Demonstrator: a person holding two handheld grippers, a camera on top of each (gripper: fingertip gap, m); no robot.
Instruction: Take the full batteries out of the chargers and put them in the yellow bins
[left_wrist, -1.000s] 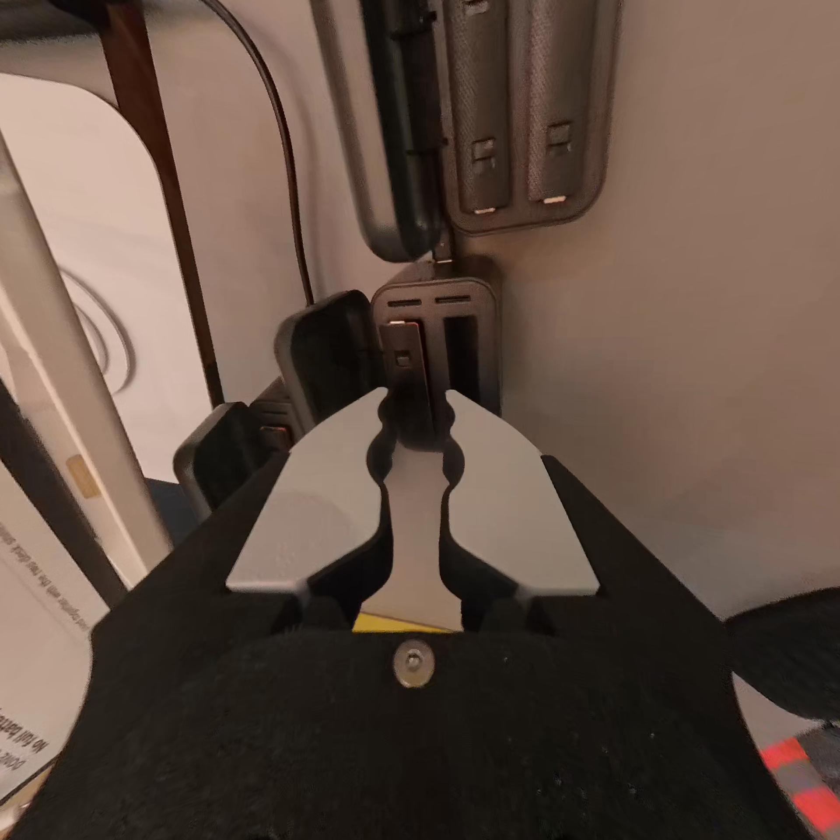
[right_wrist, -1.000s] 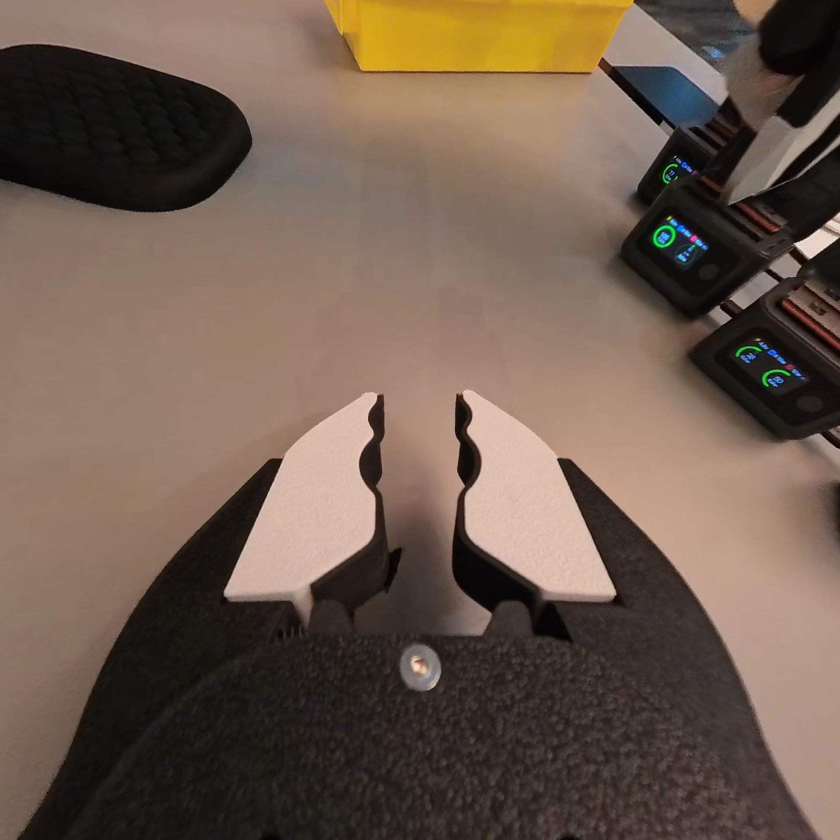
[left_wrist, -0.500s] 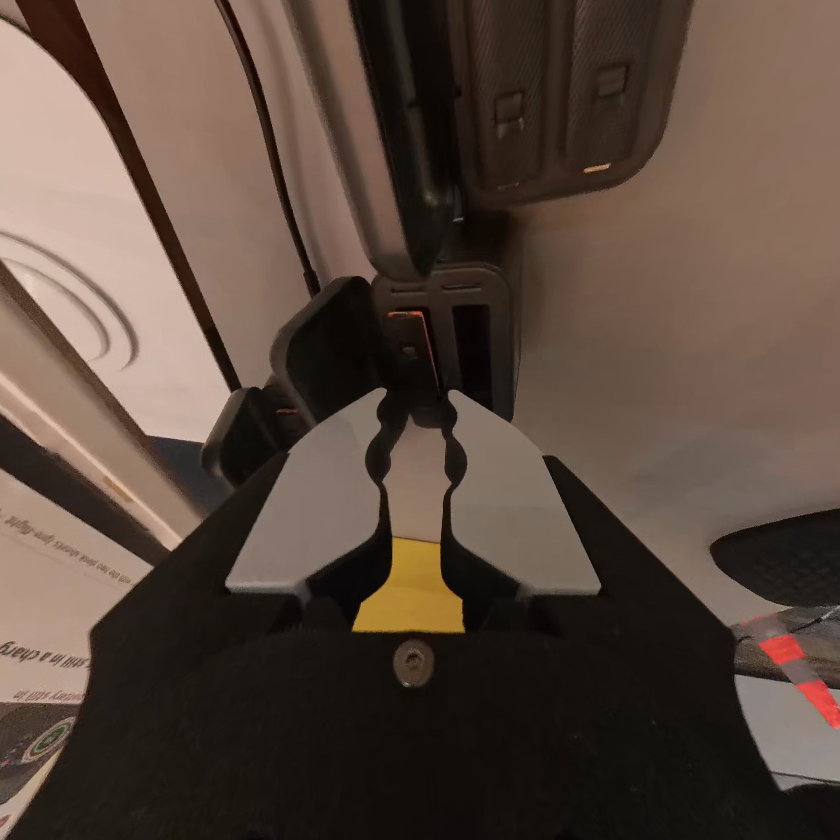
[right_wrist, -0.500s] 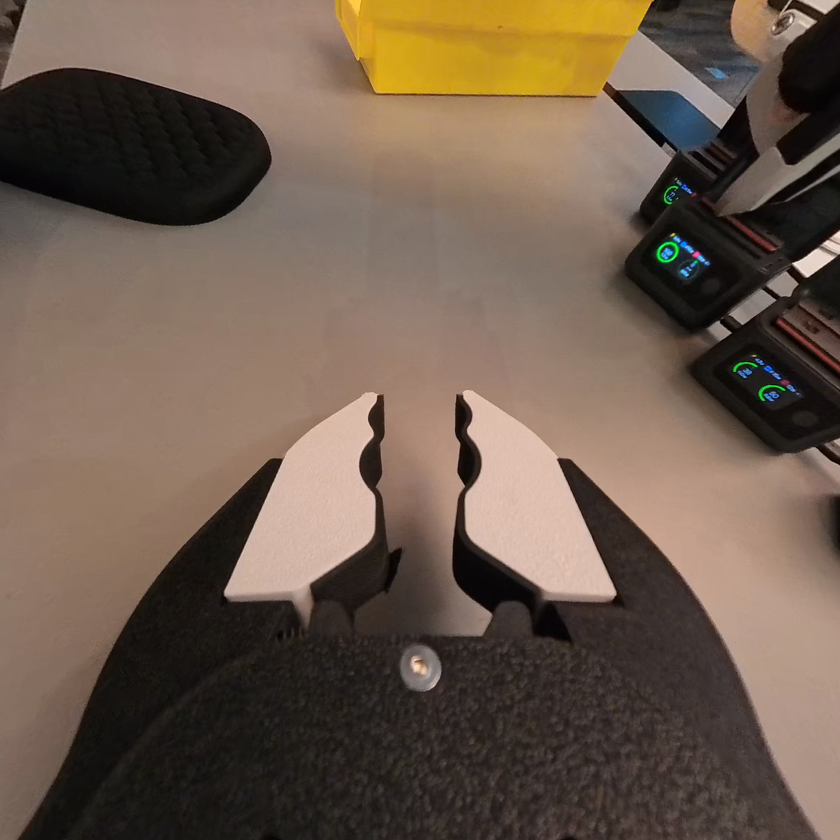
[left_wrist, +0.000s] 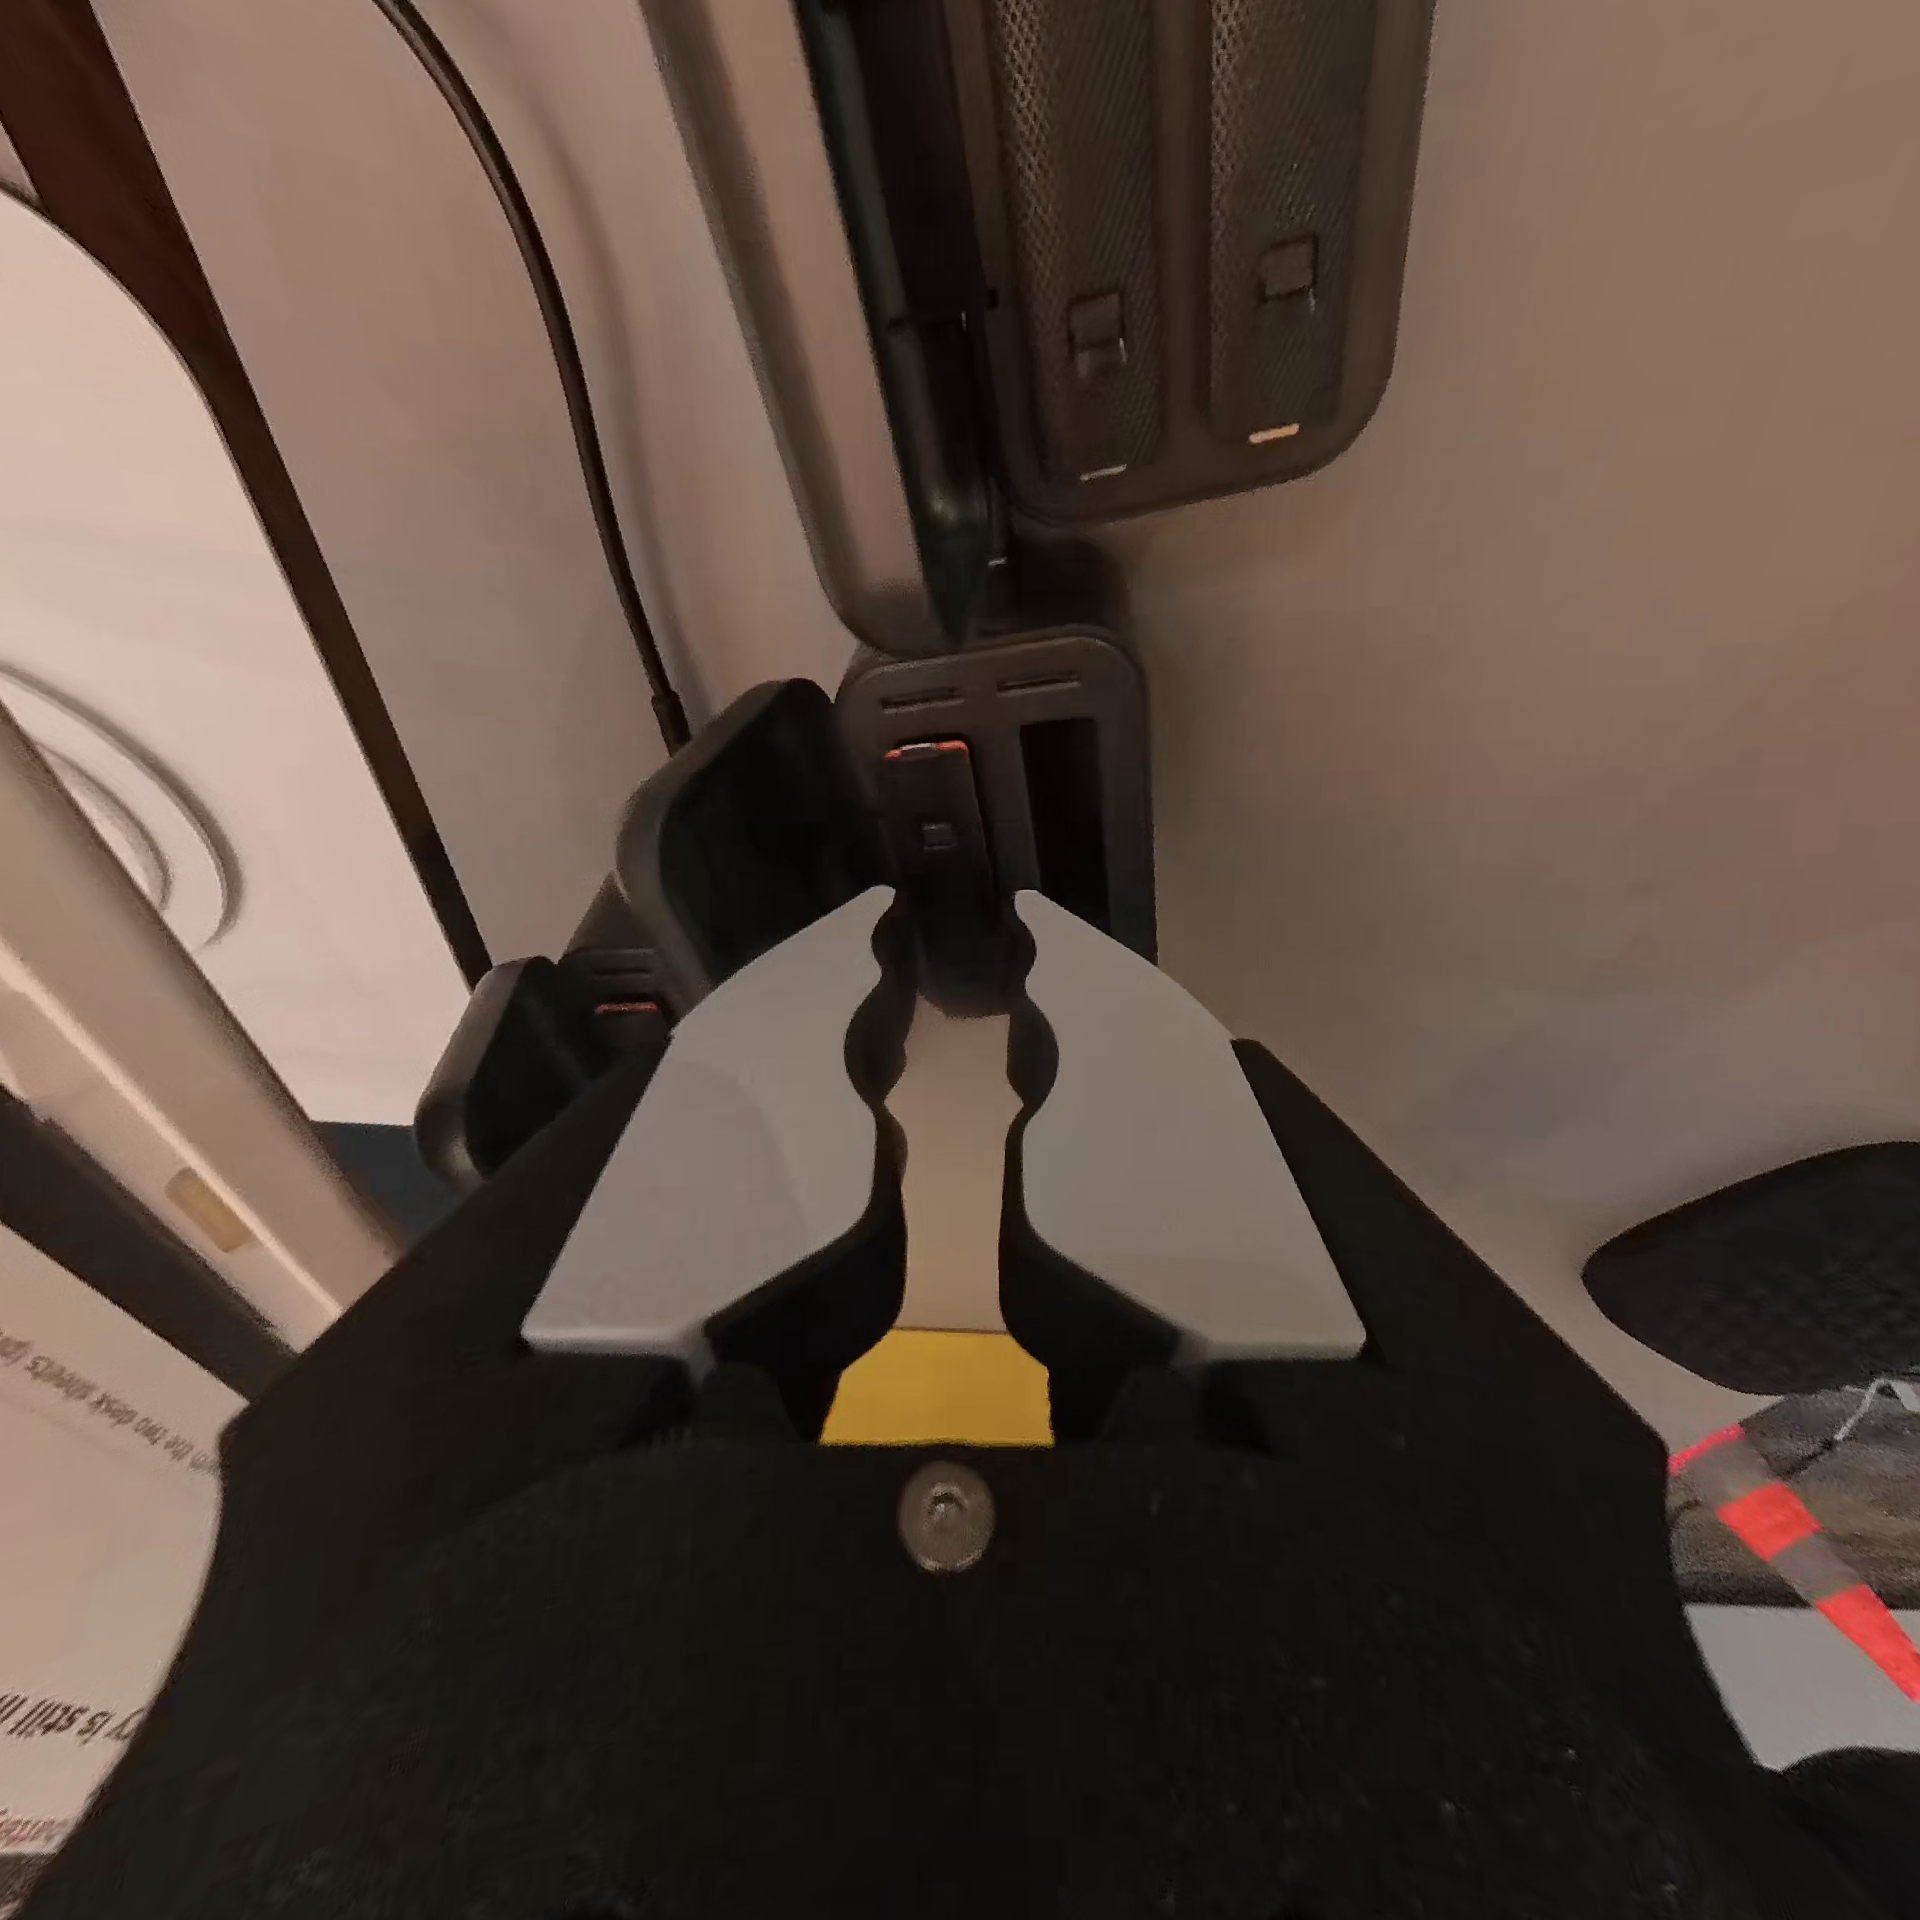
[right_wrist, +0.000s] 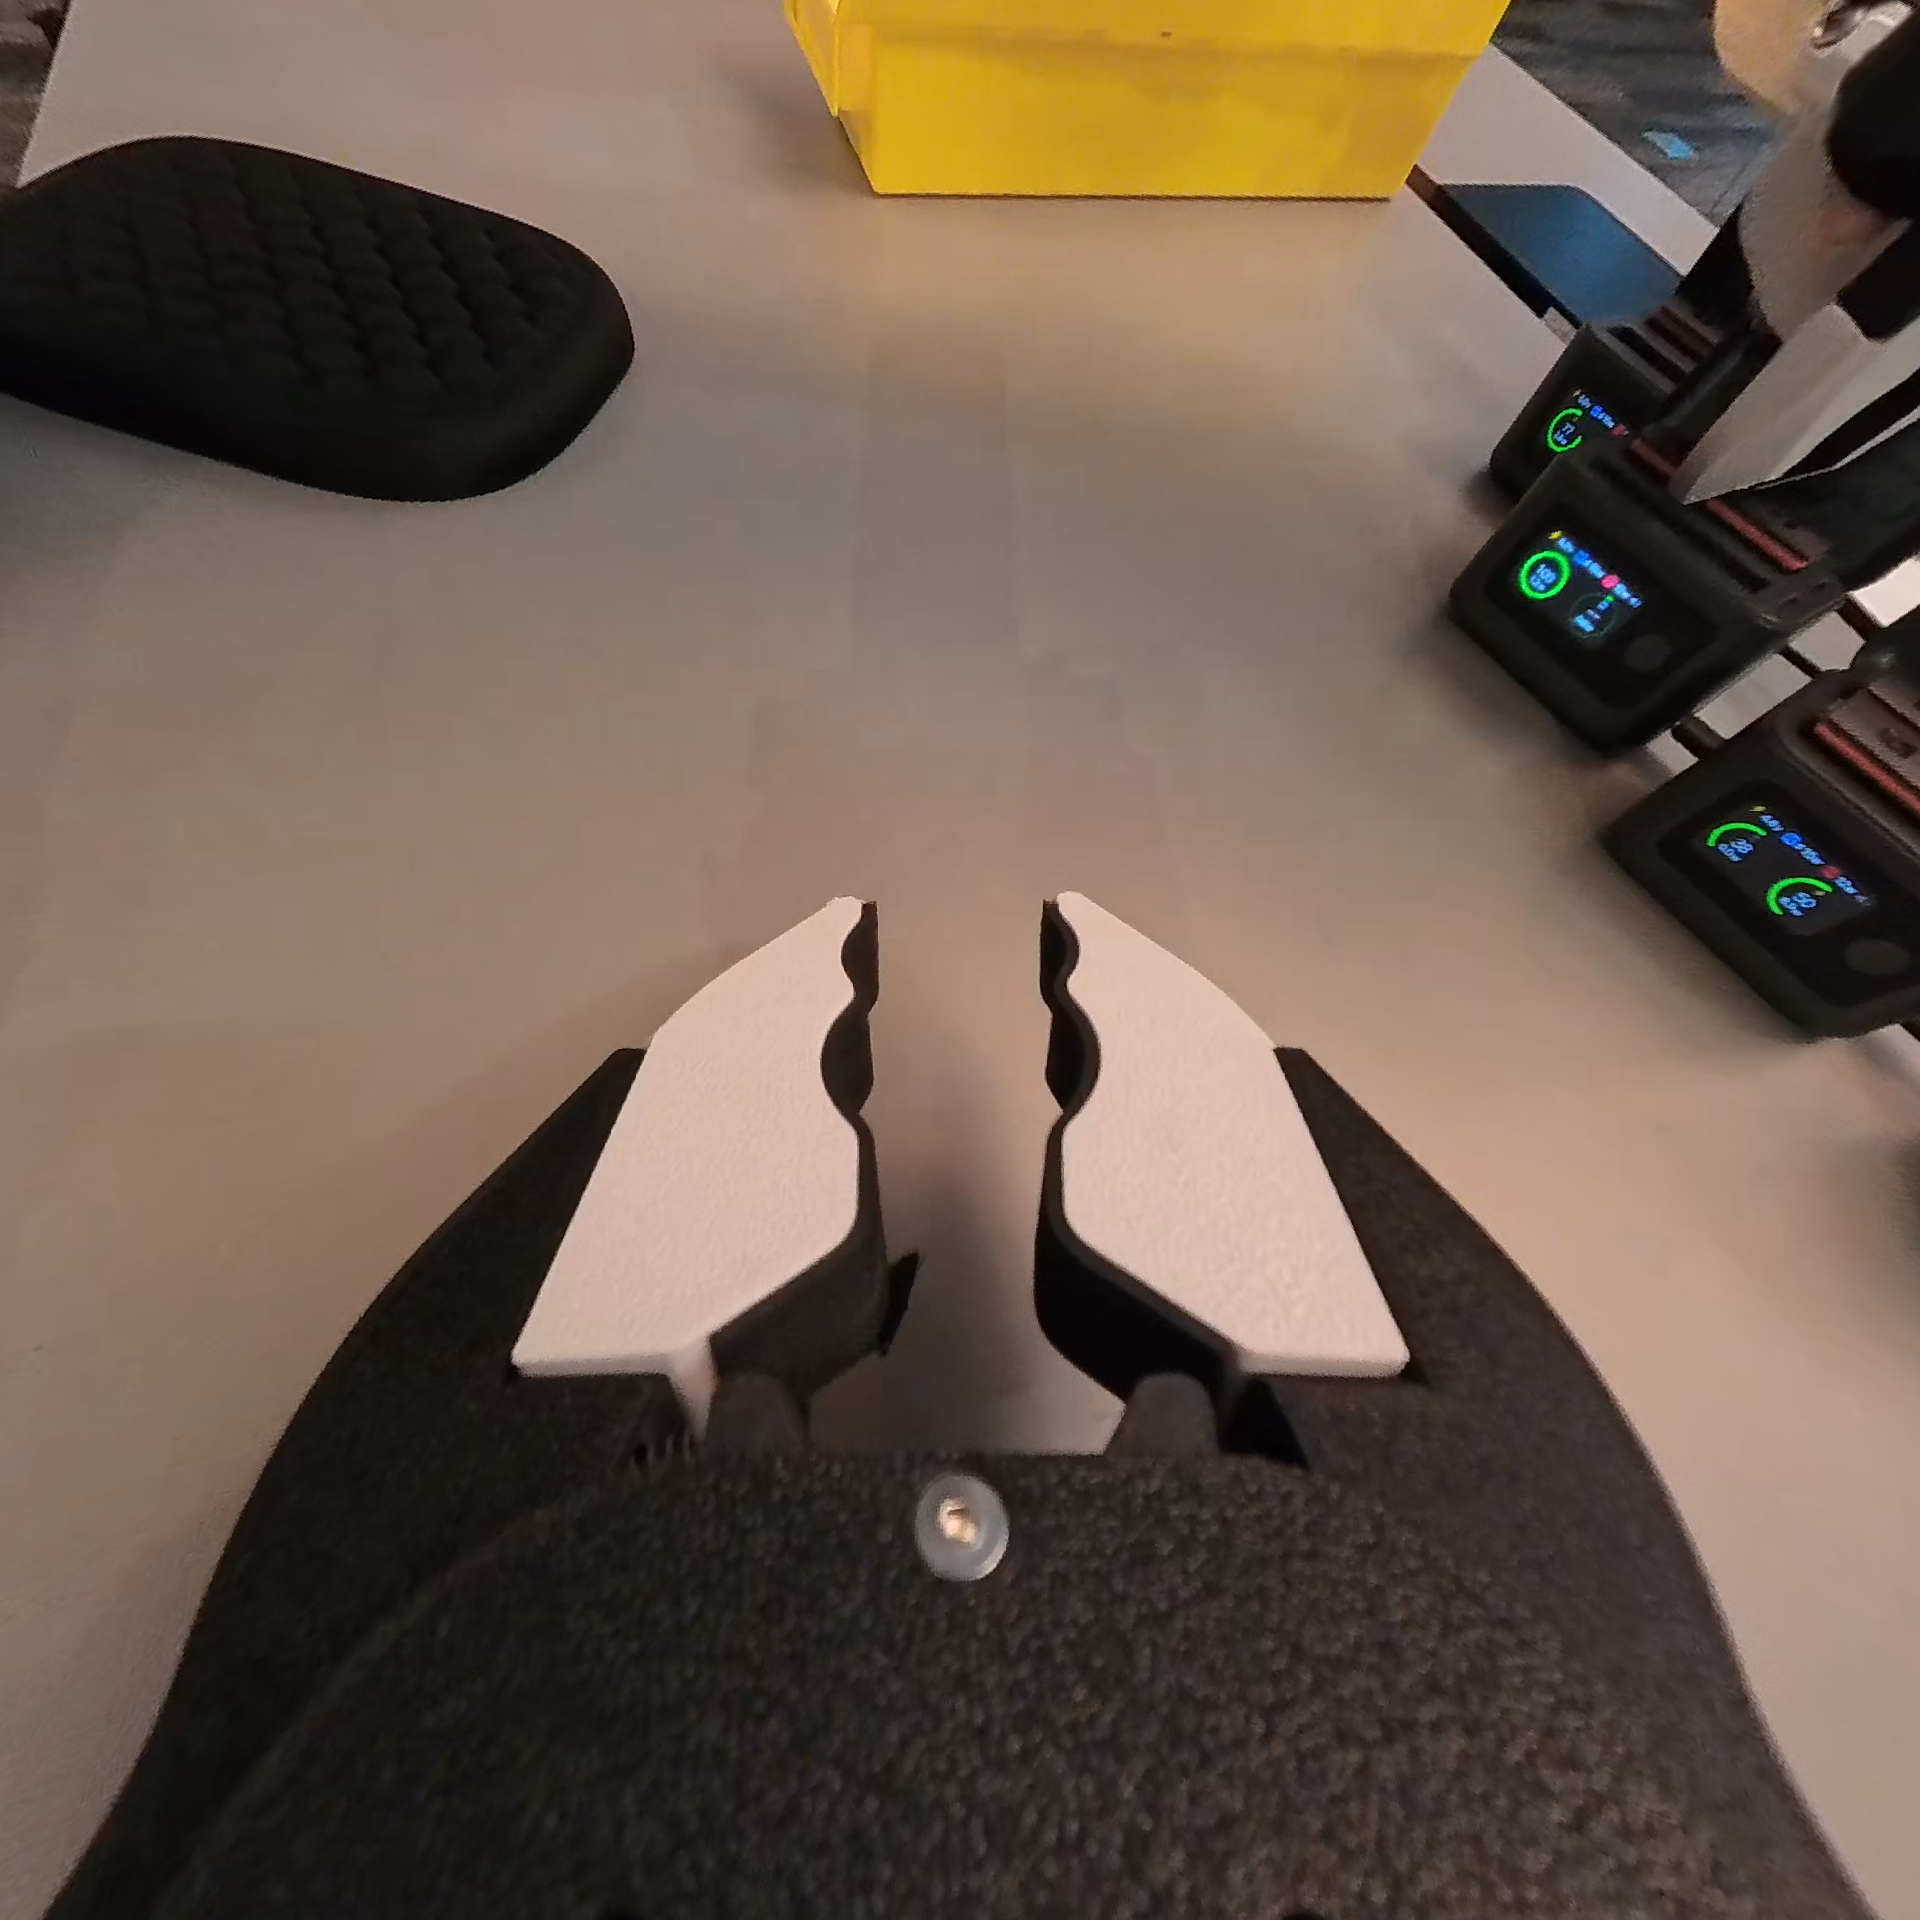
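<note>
Gripping a dark battery (left_wrist: 943, 883), the left tongs (left_wrist: 954, 940) sit narrow in the left wrist view, tips pinching the battery's near end. The battery has a red strip at its far end and stands partly out of the left slot of a dark charger (left_wrist: 1049, 717); the slot just to its right is a bare dark opening. The charger's lid (left_wrist: 743, 831) is flipped open to the left. Another charger (left_wrist: 582, 1029) with a red-edged battery sits farther left, partly hidden by the tongs. Beyond, a third charger (left_wrist: 1184, 260) holds two batteries side by side. A black cable (left_wrist: 540, 312) runs along the grey surface (left_wrist: 1558, 727). A yellow bin (left_wrist: 935, 1392) shows as a sliver between the finger bases. A black textured pad (left_wrist: 1766, 1268) lies at the right.

Right wrist view: the right tongs (right_wrist: 958, 914) are parted a moderate gap with nothing between them, above the bare surface (right_wrist: 935, 623). The yellow bin (right_wrist: 1143, 104) stands at the top centre. The black pad (right_wrist: 291, 312) lies upper left. Three chargers line the right edge, screens lit green and blue: far (right_wrist: 1558, 426), middle (right_wrist: 1590, 623), near (right_wrist: 1787, 894). The left tongs (right_wrist: 1808, 416) come down onto the top of the middle one.
</note>
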